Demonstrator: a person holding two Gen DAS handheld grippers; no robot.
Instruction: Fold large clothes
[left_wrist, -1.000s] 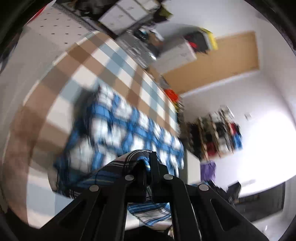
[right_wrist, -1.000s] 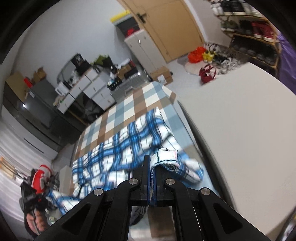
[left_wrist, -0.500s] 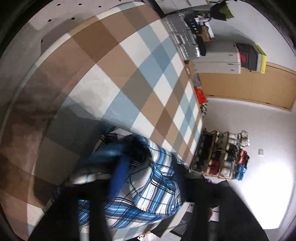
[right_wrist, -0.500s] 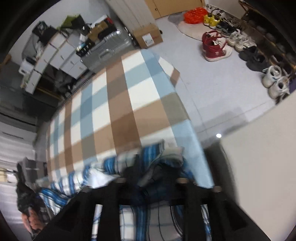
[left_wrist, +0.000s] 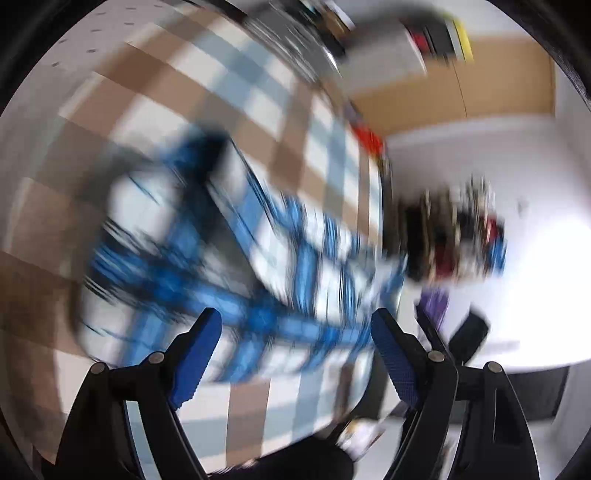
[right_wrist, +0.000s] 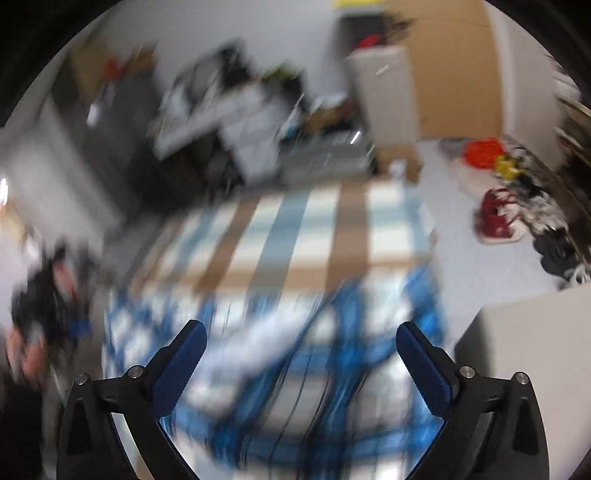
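Observation:
A blue-and-white plaid garment (left_wrist: 236, 251) lies bunched on a checked brown, blue and white tablecloth (left_wrist: 177, 96); both views are motion-blurred. My left gripper (left_wrist: 295, 343) is open and empty, above the garment's near edge. My right gripper (right_wrist: 301, 354) is open and empty, above the same garment (right_wrist: 295, 350), which covers the near part of the tablecloth (right_wrist: 314, 229). The garment's fold lines are too blurred to make out.
A white table surface (right_wrist: 524, 332) is at the right. Shoes and bags (right_wrist: 517, 206) lie on the floor by a wooden door (right_wrist: 454, 74). Drawers and clutter (right_wrist: 229, 110) stand behind the table. A shoe rack (left_wrist: 461, 240) is at the right in the left view.
Both grippers were shut on garment edges one second ago; both have opened and let go. The garment now lies on the cloth, and both cameras are moving fast.

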